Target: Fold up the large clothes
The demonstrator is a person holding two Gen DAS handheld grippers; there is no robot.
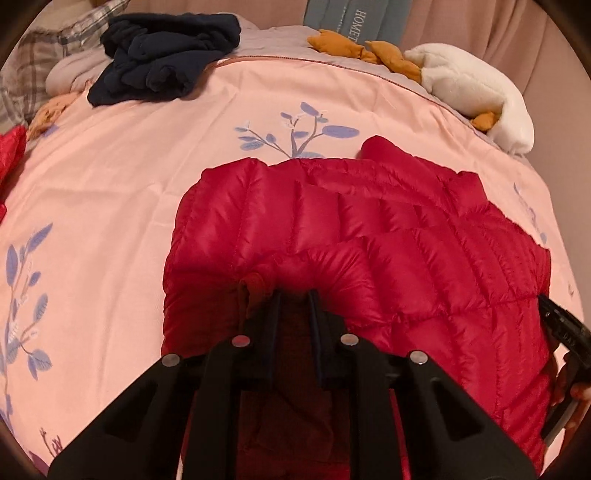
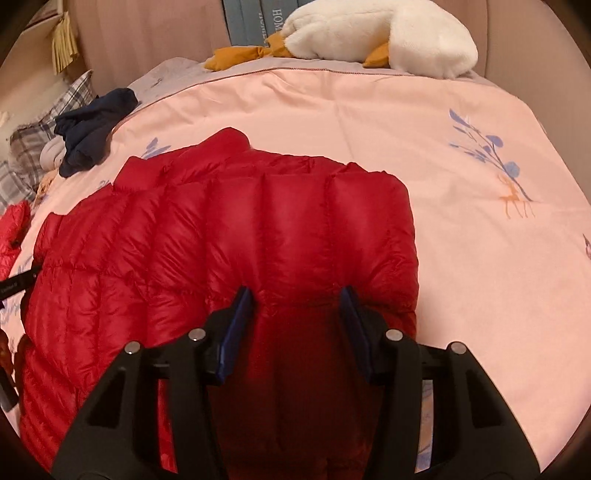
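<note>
A red quilted down jacket [image 1: 369, 229] lies spread on the pink bed cover [image 1: 129, 184], and it also shows in the right wrist view [image 2: 221, 229]. My left gripper [image 1: 294, 295] is shut on a bunched fold at the jacket's near edge, its jaws narrow with red fabric pinched between them. My right gripper [image 2: 297, 291] is open, its jaws wide apart and straddling the jacket's near edge, with fabric bulging between them. The right gripper's body shows at the right edge of the left wrist view [image 1: 565, 332].
A dark navy garment [image 1: 166, 55] lies crumpled at the far left by a plaid pillow [image 1: 33, 62]. A white plush goose [image 2: 380, 33] lies along the headboard. More red fabric [image 2: 13, 236] sits at the left edge. The pink cover [image 2: 480, 221] stretches to the right.
</note>
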